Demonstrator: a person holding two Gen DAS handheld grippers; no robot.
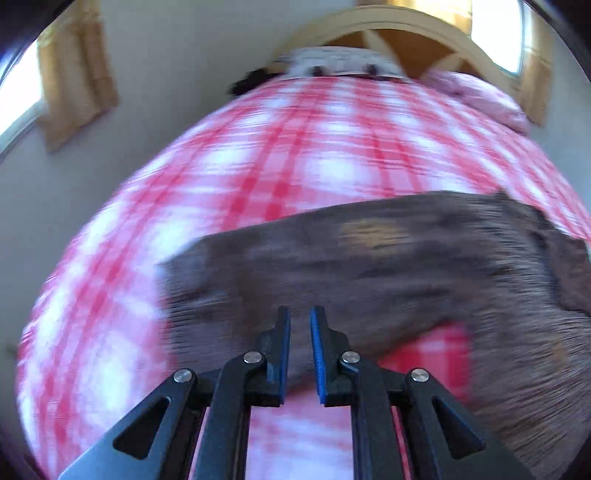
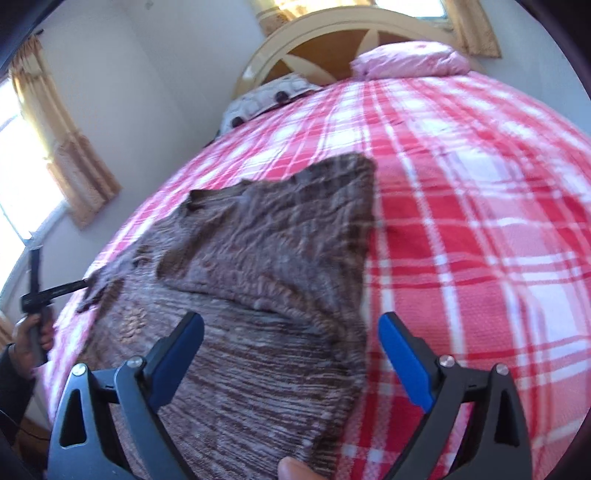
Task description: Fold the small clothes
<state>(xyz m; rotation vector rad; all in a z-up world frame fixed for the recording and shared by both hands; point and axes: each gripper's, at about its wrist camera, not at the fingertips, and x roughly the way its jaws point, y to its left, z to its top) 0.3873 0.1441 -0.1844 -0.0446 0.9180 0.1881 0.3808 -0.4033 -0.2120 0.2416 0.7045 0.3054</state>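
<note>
A brown knitted sweater [image 2: 258,258] lies spread on the red-and-white checked bedspread [image 2: 480,221], its upper part folded over the striped body. In the right wrist view my left gripper [image 2: 83,283] sits at the bed's left edge, its tip meeting the end of a dark sleeve [image 2: 103,291]. The left wrist view is blurred: that gripper [image 1: 300,312] stands nearly closed, brown sweater [image 1: 369,258] showing in the thin gap and beyond. My right gripper [image 2: 290,319] hangs open above the sweater's near half, touching nothing.
A pink pillow [image 2: 410,59] and a patterned pillow [image 2: 266,96] rest against the wooden headboard [image 2: 332,33]. A wall with a curtained window [image 2: 62,155] runs along the bed's left side. A hand [image 2: 29,339] holds the left gripper's handle.
</note>
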